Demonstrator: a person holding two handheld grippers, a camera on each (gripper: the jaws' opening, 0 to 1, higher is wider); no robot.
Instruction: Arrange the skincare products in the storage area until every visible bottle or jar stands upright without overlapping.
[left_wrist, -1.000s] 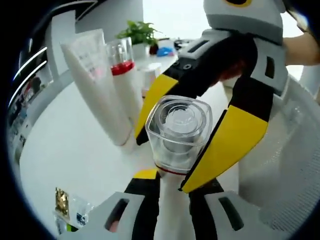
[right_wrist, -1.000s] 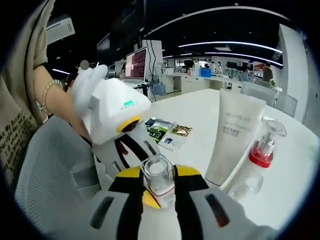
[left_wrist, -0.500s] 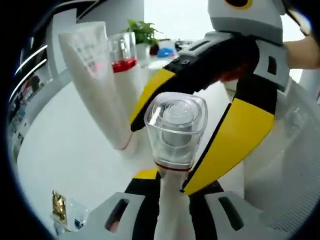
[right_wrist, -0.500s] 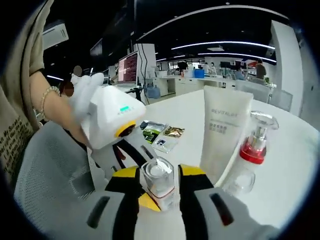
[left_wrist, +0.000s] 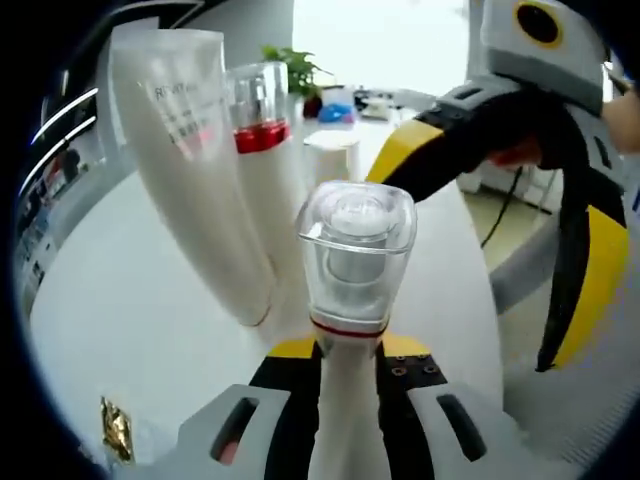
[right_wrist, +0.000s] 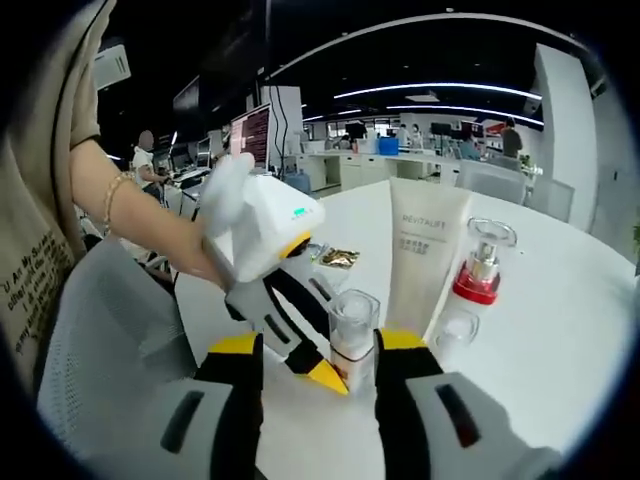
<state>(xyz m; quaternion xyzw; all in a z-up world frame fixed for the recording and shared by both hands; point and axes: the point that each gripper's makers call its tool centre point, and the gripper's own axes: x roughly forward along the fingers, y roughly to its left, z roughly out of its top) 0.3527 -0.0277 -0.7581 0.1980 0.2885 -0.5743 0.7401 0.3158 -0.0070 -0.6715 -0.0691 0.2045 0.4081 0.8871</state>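
The left claw (left_wrist: 340, 362) pinches the white body of a slim pump bottle with a clear square cap and a red collar (left_wrist: 352, 262), holding it upright just above or on the round white surface (left_wrist: 130, 300), just beside the tall white squeeze tube (left_wrist: 190, 160) and the red-collared clear-capped bottle (left_wrist: 262, 130) behind it. A moment ago the right claw (right_wrist: 316, 352) bracketed that cap with its yellow-tipped jaws; it has since drawn back and now stands spread and empty, well off the bottle. That suggests the handover or straightening is done and the bottle rests with the left claw alone. What seems left is to seat it upright beside the tube without touching it. Small sachets (right_wrist: 340, 258) lie farther off.
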